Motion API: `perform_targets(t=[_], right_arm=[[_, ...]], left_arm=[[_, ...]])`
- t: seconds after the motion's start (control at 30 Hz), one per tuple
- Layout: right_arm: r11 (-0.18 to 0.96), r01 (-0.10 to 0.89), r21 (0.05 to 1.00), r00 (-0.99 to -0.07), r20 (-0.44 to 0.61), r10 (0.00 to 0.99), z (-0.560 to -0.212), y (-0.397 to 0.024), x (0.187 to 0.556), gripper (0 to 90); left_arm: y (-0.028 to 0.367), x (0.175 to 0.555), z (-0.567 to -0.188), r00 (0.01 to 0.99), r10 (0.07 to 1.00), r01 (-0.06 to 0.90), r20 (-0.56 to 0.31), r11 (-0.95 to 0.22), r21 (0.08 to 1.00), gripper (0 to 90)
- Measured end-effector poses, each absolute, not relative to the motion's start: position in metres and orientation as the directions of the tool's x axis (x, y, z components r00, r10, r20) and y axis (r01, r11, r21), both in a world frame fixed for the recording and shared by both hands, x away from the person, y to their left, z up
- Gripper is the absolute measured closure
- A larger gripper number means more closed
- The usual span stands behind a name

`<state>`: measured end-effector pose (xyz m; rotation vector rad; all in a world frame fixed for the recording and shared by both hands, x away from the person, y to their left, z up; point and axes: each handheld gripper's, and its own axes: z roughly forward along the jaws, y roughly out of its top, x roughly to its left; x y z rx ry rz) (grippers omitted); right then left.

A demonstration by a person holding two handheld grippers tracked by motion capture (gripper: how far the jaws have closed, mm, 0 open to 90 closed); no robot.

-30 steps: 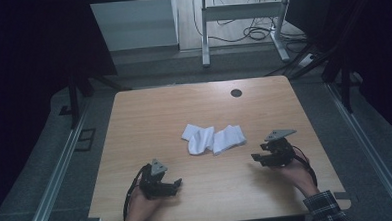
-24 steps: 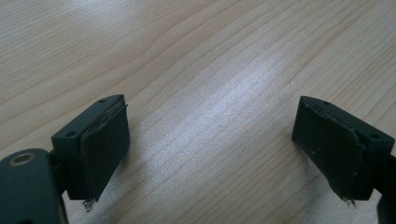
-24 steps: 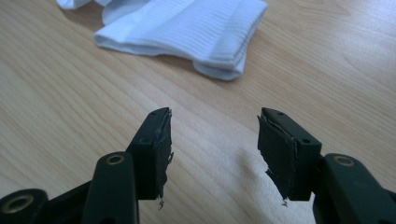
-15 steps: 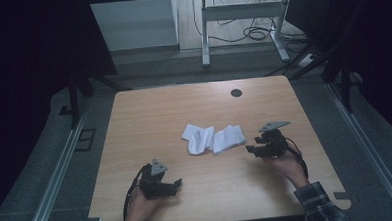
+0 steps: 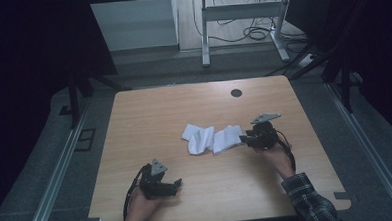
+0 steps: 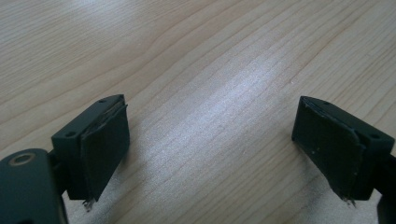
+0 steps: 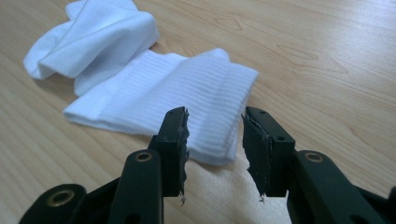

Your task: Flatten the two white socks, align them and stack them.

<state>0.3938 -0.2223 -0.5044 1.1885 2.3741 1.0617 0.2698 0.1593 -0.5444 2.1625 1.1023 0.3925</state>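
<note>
Sock (image 7: 187, 93) cuff edge between closing right tool (image 7: 215, 140), ungripped; left tool (image 6: 210, 144) released.

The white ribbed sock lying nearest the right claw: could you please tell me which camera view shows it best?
The right gripper view shows the white ribbed sock best: close up, its ribbing is plain, and its cuff edge lies just ahead of the right claw. The high view shows it small, beside the other white sock. The left gripper view looks at the wooden table.

Dim, bluish high view with black surroundings; both gripper views are bright, sharp, with soft glare on the table (image 6: 224, 107).
</note>
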Motion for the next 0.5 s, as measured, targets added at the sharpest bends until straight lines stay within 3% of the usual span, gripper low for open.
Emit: perform_targets(t=[0.13,0.23,0.3,0.33,0.37,0.4,0.5], right_arm=[[0.388,0.583,0.714,-0.612,0.072,0.787,-0.51,-0.218,0.401,54.3],[0.392,0.59,0.706,-0.606,0.067,0.793,-0.515,-0.215,0.404,54.9],[0.392,0.601,0.697,-0.603,0.074,0.794,-0.518,-0.214,0.407,59.6],[0.391,0.609,0.69,-0.6,0.078,0.797,-0.521,-0.213,0.407,68.3],[0.391,0.609,0.69,-0.6,0.078,0.797,-0.521,-0.213,0.407,68.3],[0.403,0.598,0.692,-0.612,0.071,0.788,-0.521,-0.214,0.405,78.2],[0.416,0.583,0.698,-0.626,0.06,0.777,-0.517,-0.215,0.403,85.2]], left_arm=[[0.159,0.27,-0.544,0.598,0.801,0.599,-0.034,-0.418,0.682,11.1],[0.159,0.27,-0.544,0.598,0.801,0.6,-0.034,-0.418,0.682,11.0],[0.159,0.27,-0.544,0.598,0.801,0.599,-0.034,-0.418,0.682,11.1],[0.159,0.27,-0.544,0.598,0.801,0.599,-0.034,-0.418,0.682,11.1],[0.159,0.27,-0.544,0.598,0.801,0.599,-0.034,-0.419,0.682,11.1],[0.159,0.27,-0.544,0.598,0.801,0.599,-0.034,-0.419,0.682,11.1],[0.159,0.27,-0.544,0.598,0.801,0.6,-0.034,-0.419,0.682,11.1]])
